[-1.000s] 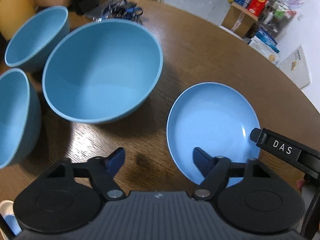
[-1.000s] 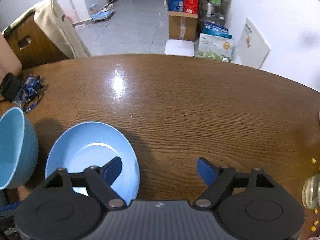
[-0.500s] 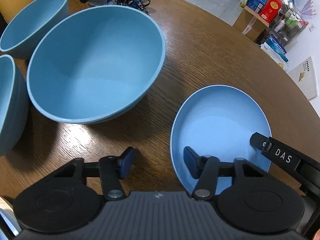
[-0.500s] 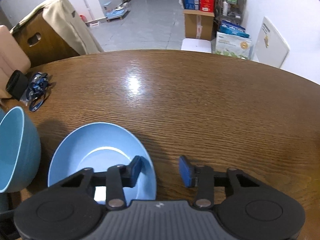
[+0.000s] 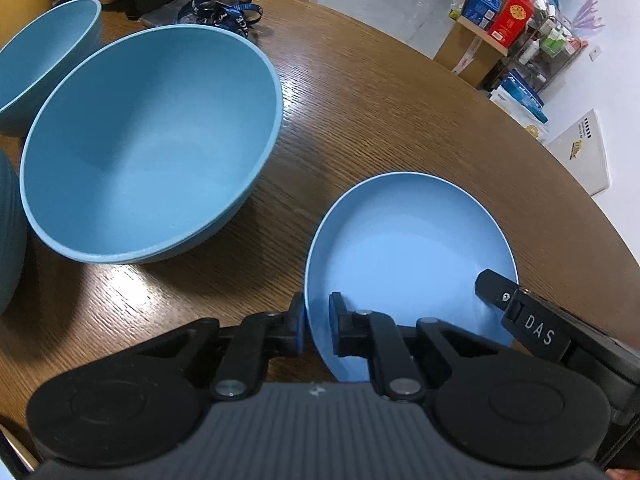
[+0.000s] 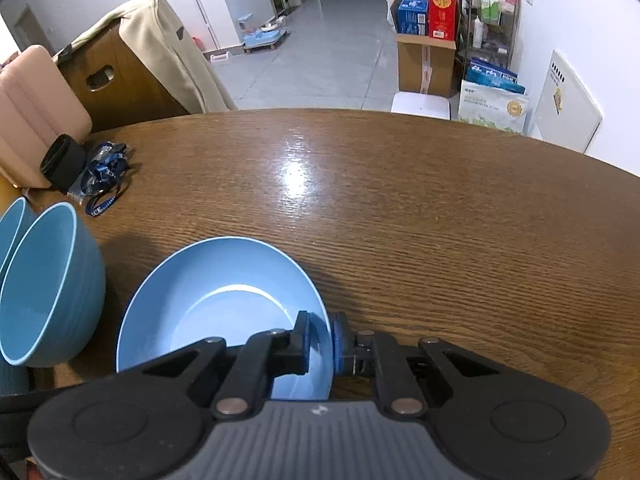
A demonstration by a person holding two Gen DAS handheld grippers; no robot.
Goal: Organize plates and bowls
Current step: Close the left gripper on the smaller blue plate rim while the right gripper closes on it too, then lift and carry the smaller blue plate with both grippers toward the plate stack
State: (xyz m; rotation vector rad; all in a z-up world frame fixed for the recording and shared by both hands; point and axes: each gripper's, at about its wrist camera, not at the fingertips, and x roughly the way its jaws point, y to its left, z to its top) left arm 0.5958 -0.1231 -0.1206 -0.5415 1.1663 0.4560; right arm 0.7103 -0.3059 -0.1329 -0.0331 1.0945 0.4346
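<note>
both tongs, the left tongs [image 5: 316, 326] and the right tongs [image 6: 319, 340], clamp opposite rims of the blue plate [image 5: 408, 256] just beside the big bowl [image 5: 148, 144], the right still closing.

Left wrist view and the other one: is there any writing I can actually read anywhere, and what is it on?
"DAS": white letters on the black right gripper, seen in the left wrist view.
"ICE": end of a word on the blue lanyard; the rest is hidden.
Boxes and bags by the wall: print too small to read.
White board: marks blurred.

Probably a home dining room: round wooden table [image 6: 400, 208], tiled floor [image 6: 320, 52], cluttered shelf rack [image 6: 492, 20].
</note>
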